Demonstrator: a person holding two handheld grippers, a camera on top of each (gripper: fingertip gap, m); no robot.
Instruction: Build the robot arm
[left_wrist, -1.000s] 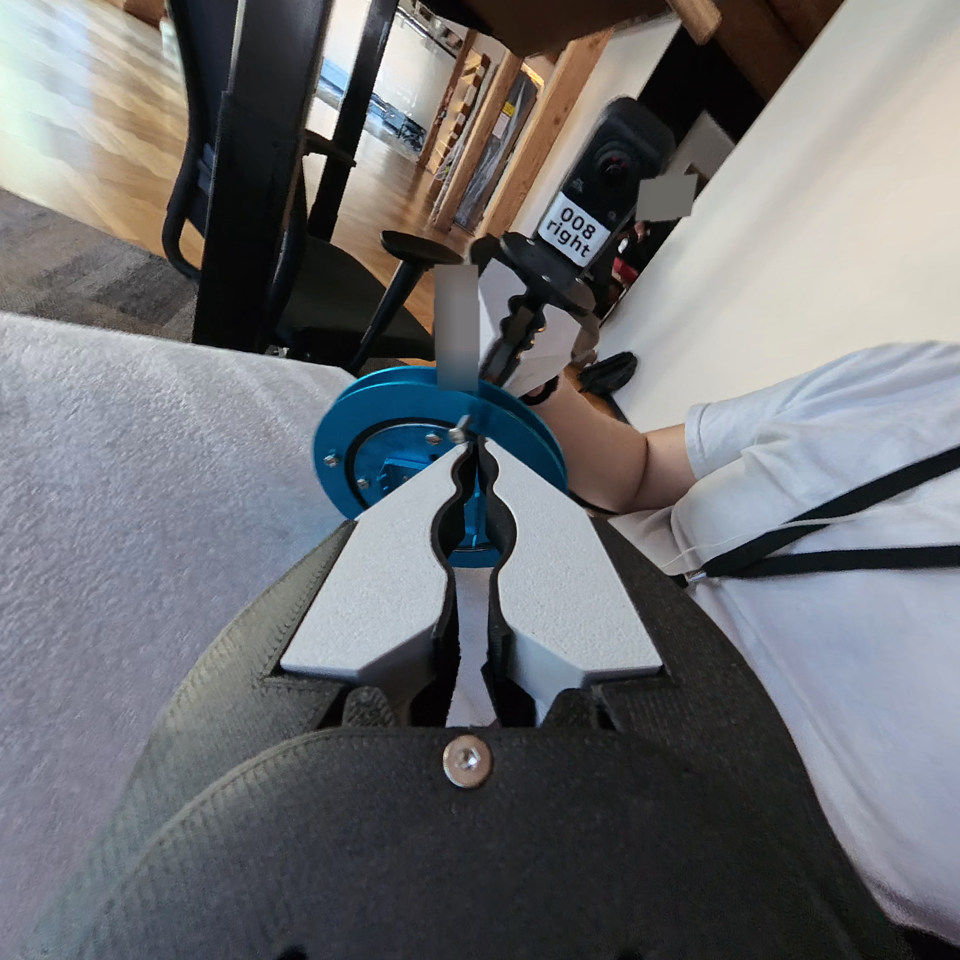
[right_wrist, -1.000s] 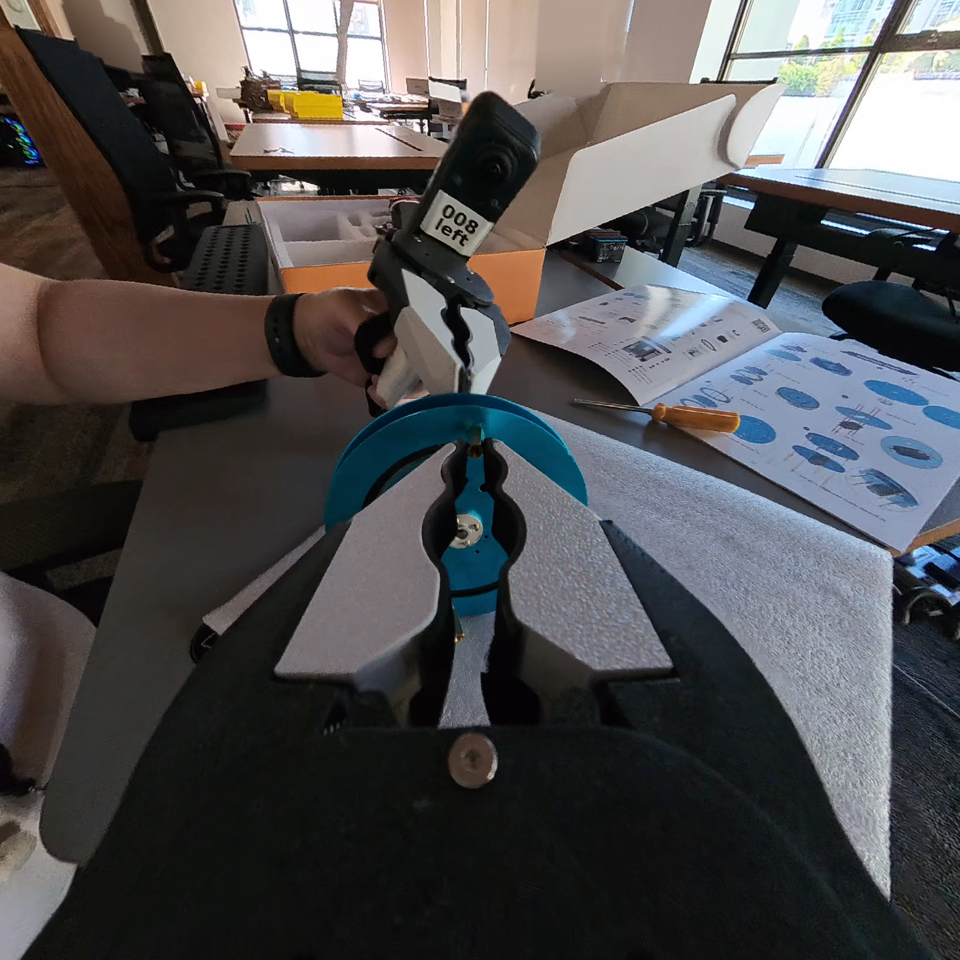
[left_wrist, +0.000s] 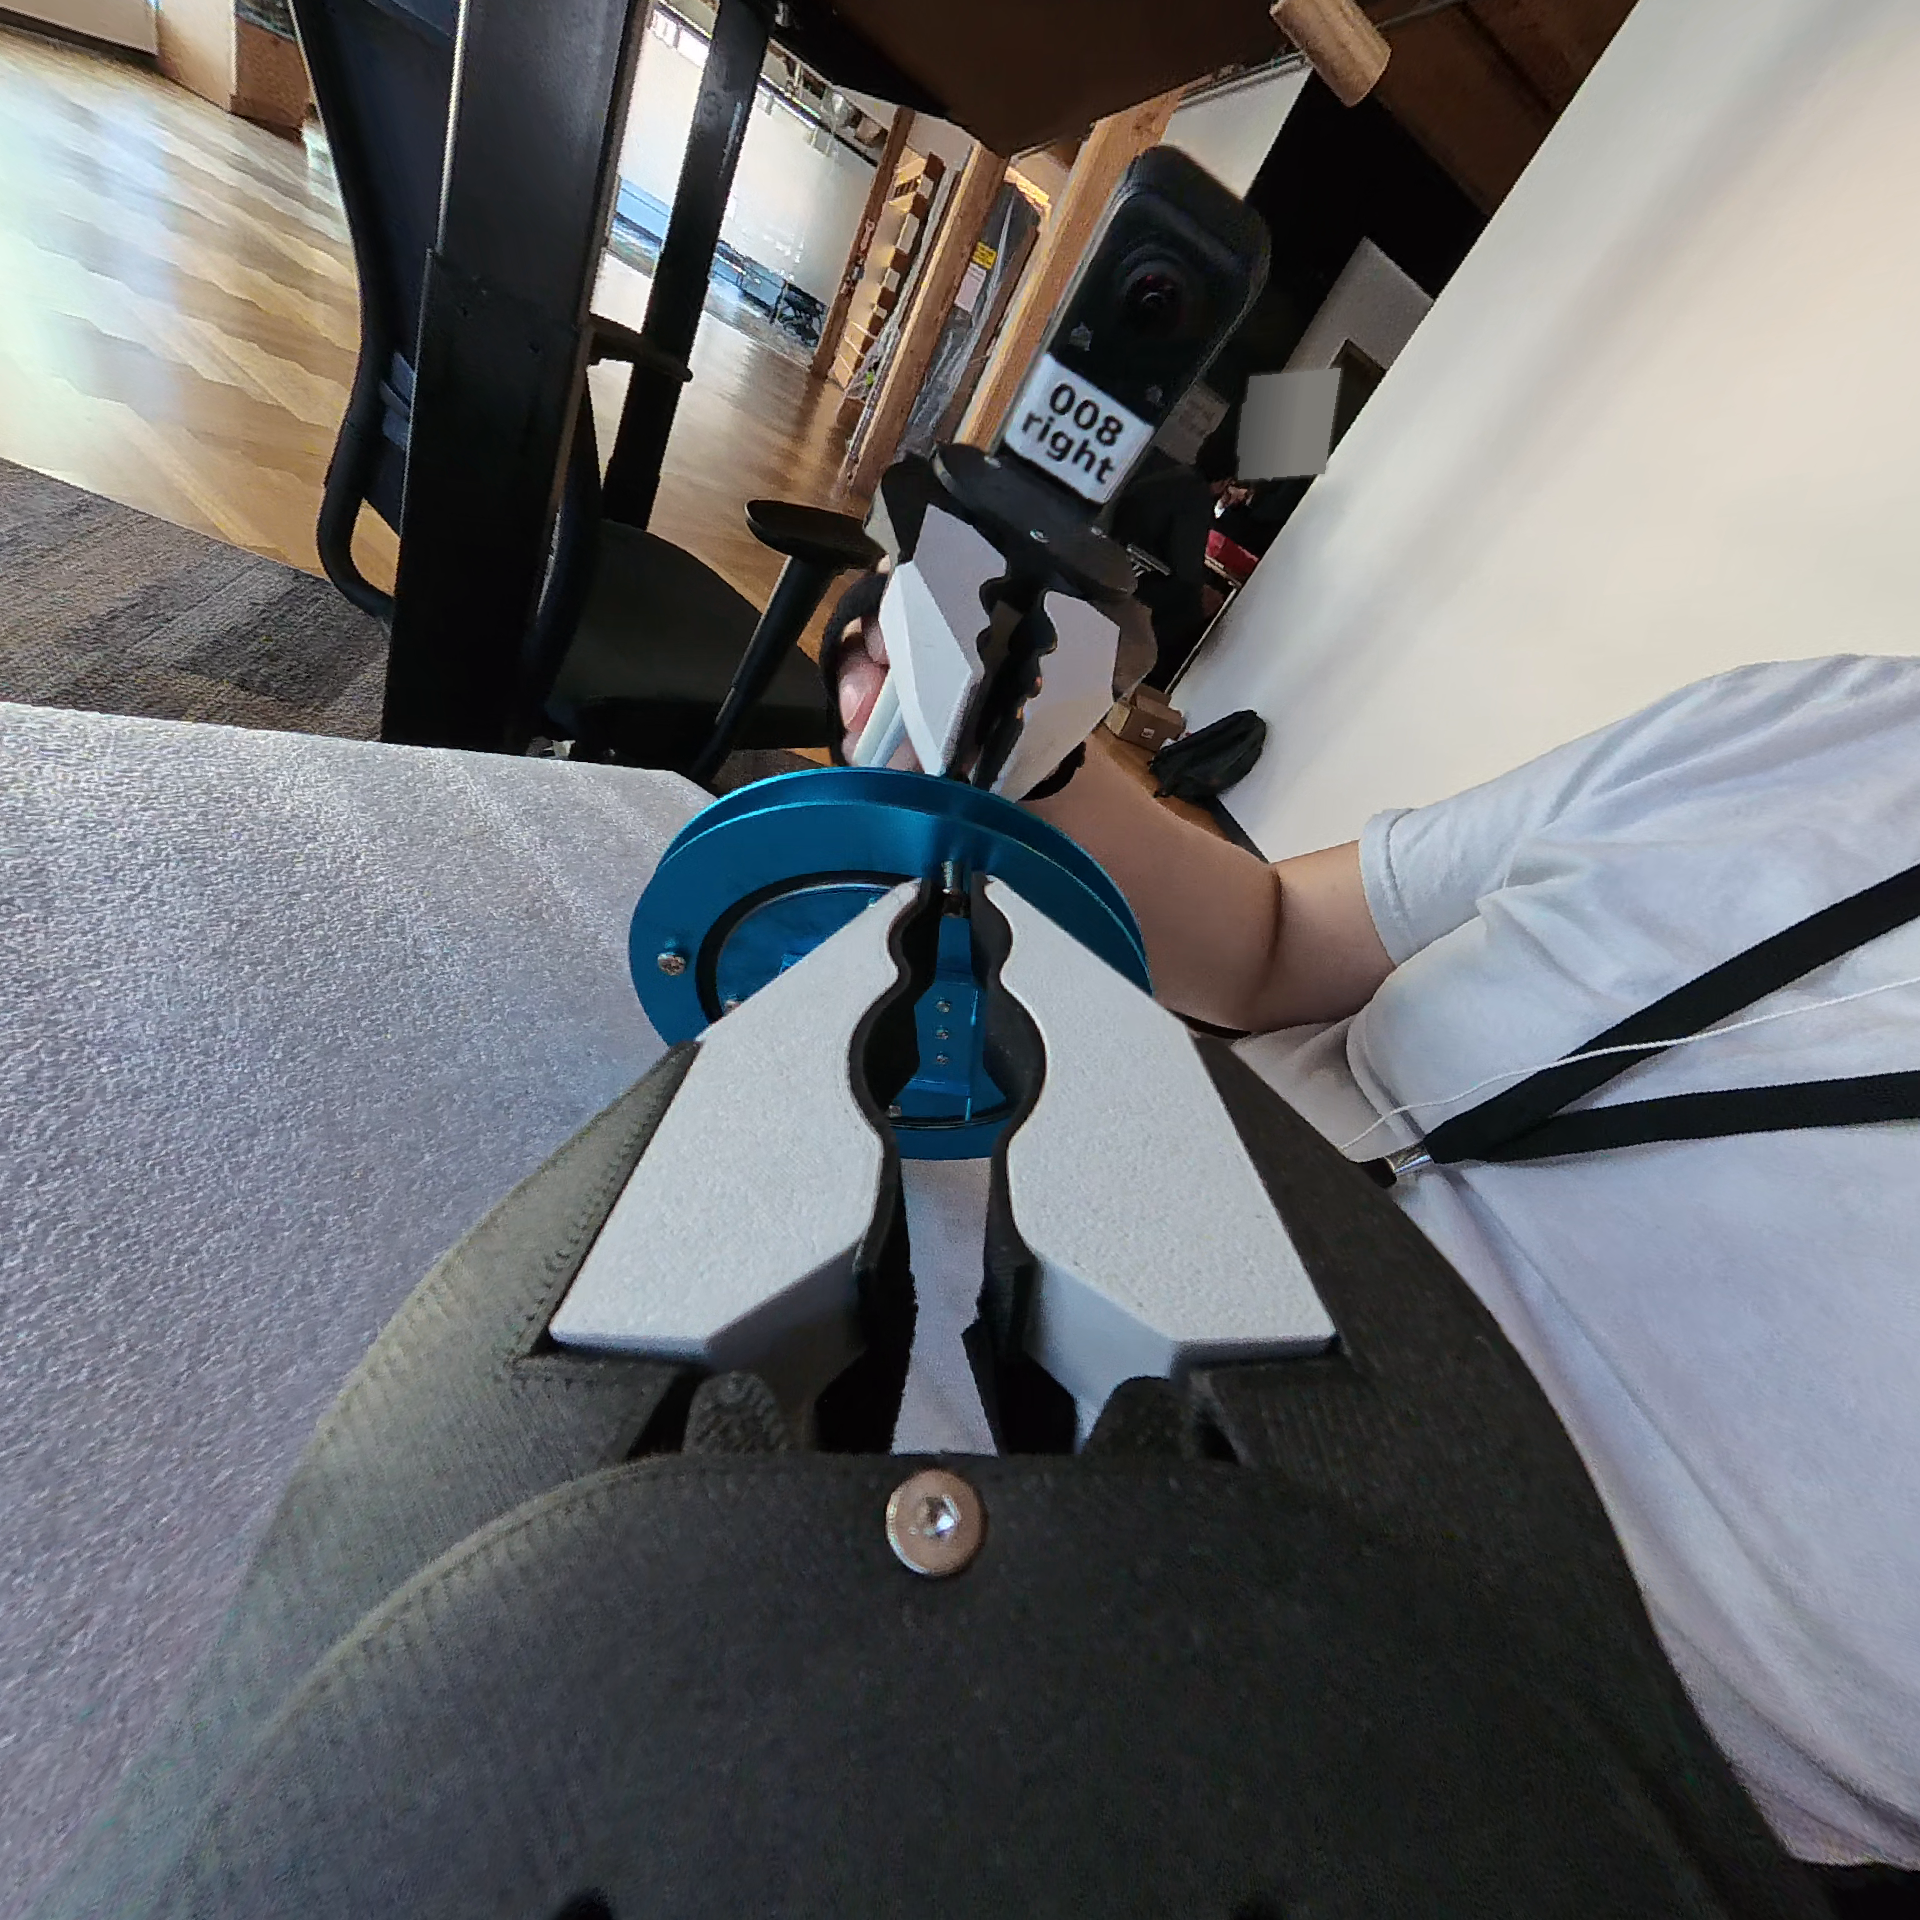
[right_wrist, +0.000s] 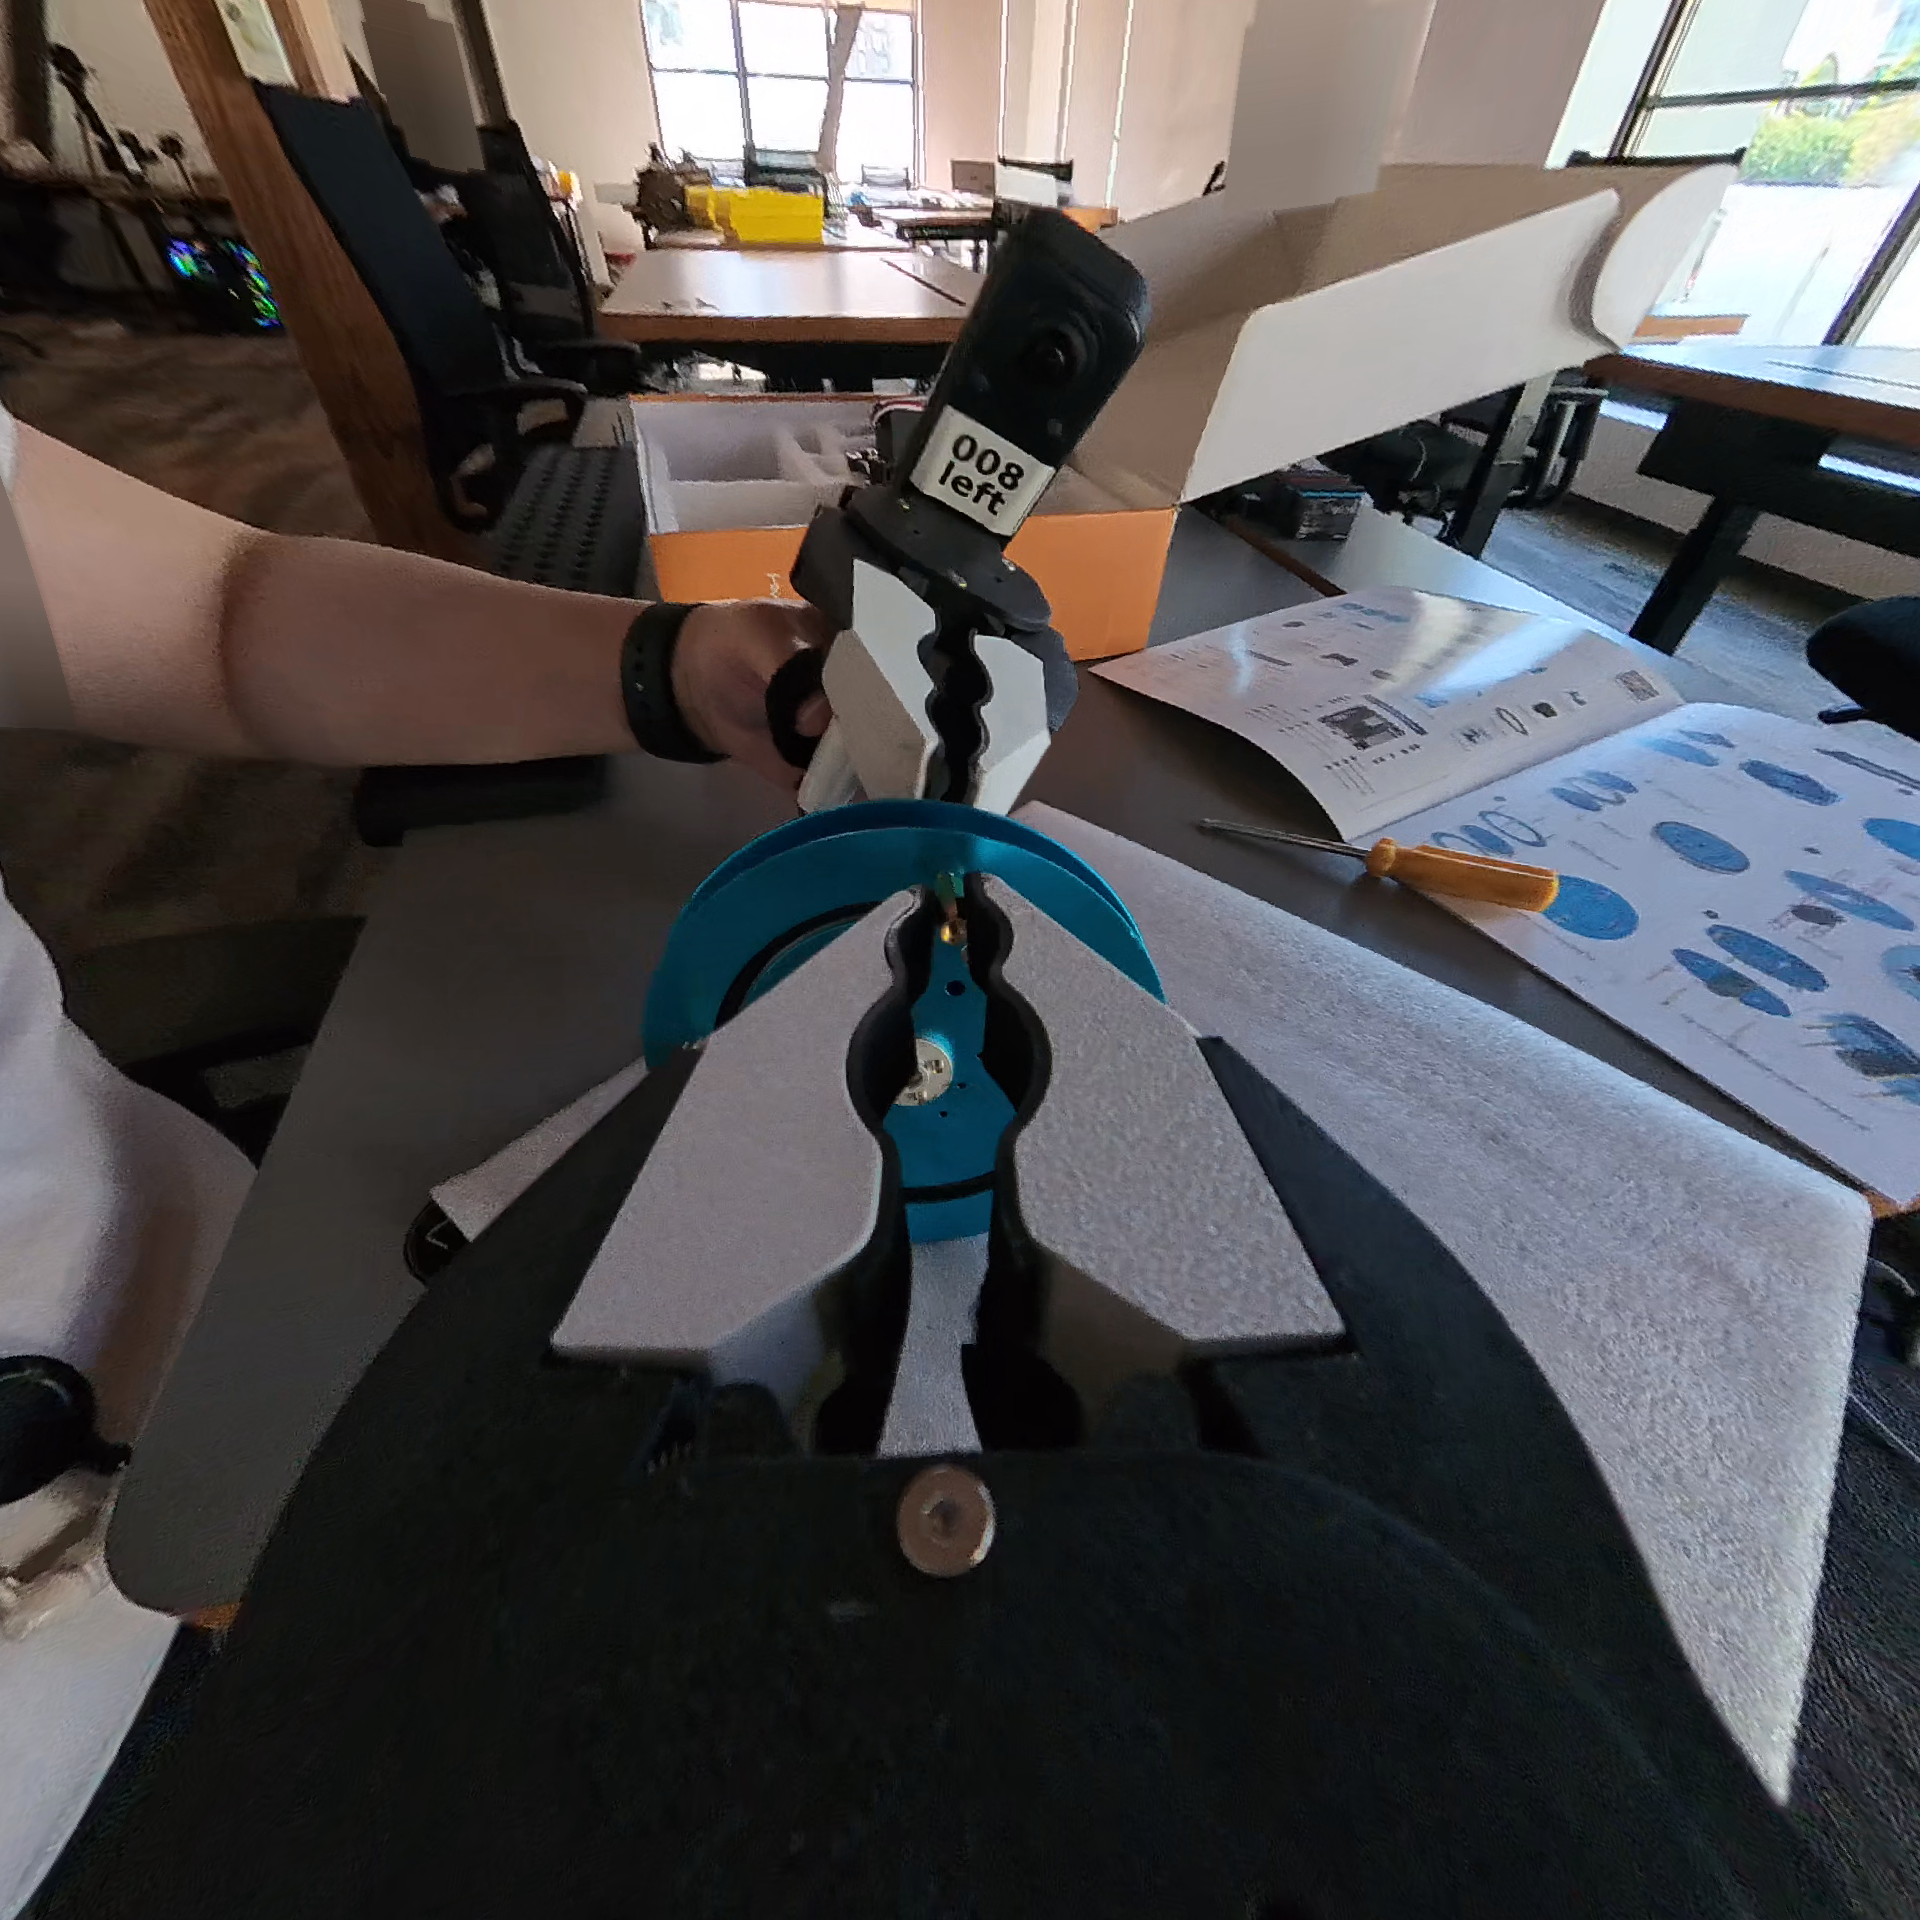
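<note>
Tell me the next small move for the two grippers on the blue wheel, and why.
Probably lower the blue wheel until its bottom edge sits firmly on the foam sheet, opening neither gripper first. The left gripper and right gripper pinch only its top rim from opposite sides, and it stands on edge, so it could roll or tip.

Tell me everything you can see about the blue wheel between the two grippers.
The blue wheel looks like anodised metal: two round flanges with a groove between them, small screws on its face, and a blue hub block carrying a silver fitting. It stands on edge on the white foam sheet. The left gripper and the right gripper are each shut on it from opposite sides.
</note>
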